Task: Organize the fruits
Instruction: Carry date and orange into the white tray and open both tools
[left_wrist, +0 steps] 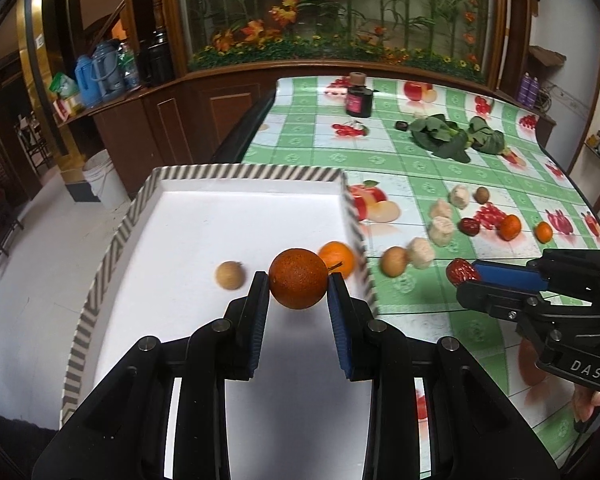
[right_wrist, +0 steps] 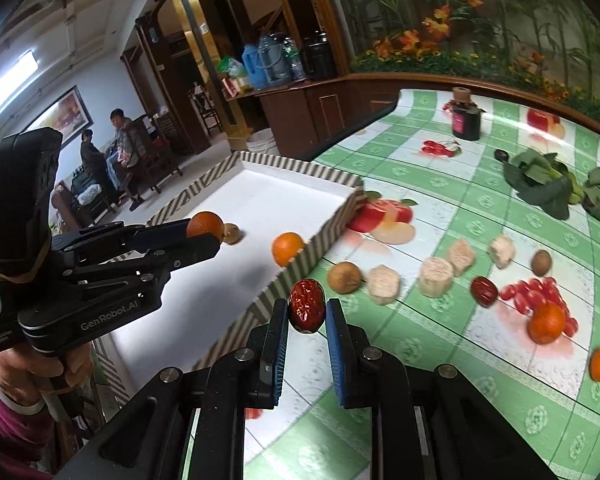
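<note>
behind left tongs, two seated people

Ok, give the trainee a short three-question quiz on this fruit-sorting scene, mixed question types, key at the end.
1. True or false: the left tongs are shut on a red date.
2. Multiple choice: which loose items already lie inside the striped tray? A) a tangerine and a small brown fruit B) two red dates C) leafy greens
3. Fill in: the right tongs grip a ____.

Key:
1. False; they hold a dark orange fruit over the tray.
2. A; the tangerine lies by the tray's right wall, the small brown fruit further left.
3. Red date.
</note>
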{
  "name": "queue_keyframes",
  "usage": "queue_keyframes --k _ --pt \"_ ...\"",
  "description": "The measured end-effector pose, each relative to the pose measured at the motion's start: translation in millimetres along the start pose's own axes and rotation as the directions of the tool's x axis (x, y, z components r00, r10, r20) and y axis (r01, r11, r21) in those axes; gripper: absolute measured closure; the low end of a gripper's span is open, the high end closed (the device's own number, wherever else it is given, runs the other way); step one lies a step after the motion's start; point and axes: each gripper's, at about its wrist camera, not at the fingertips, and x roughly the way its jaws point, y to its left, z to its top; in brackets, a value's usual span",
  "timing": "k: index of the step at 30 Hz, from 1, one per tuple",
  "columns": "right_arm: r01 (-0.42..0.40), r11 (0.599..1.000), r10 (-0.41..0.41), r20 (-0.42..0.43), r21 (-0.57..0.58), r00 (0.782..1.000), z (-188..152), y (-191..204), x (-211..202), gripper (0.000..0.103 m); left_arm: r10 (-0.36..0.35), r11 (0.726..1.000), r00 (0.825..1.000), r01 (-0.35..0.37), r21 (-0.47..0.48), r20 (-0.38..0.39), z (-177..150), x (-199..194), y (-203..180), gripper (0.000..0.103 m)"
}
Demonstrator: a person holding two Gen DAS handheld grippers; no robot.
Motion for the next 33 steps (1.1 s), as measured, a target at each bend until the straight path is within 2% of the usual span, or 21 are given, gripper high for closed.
queue_keyframes --k 8,13,17,26,33 --pt "-0.026 0.999 0.026 -0.015 -0.048 1.000 11.3 23.1 14.7 0.085 0.010 0.998 0.999 -0.012 -0.054 -0.031 -6.2 6.2 29.1 0.074" --pt "-0.044 0.996 0.041 -0.038 -0.077 0.998 20.1 33.3 32.2 0.085 0.020 0.998 0.999 -0.023 -0.055 -0.051 -11.2 9.5 40.5 0.074" --pt "-0.059 0.994 0.053 -0.063 -0.094 0.997 26.0 39.0 49.5 0.085 0.017 0.997 0.996 -0.023 -0.073 -0.091 -15.5 19.7 51.1 0.074" --pt "-0.058 0.987 0.036 -0.145 -0.148 0.989 36.7 48.1 96.4 0.085 0.006 0.996 0.989 -0.018 -0.085 -0.148 -15.3 36.9 56.4 0.074" --pt "-0.047 0.986 0.020 -0.166 -0.162 0.986 35.2 50.1 110.7 0.085 0.011 0.996 0.985 -0.027 -0.090 -0.174 -14.6 46.0 57.3 0.074"
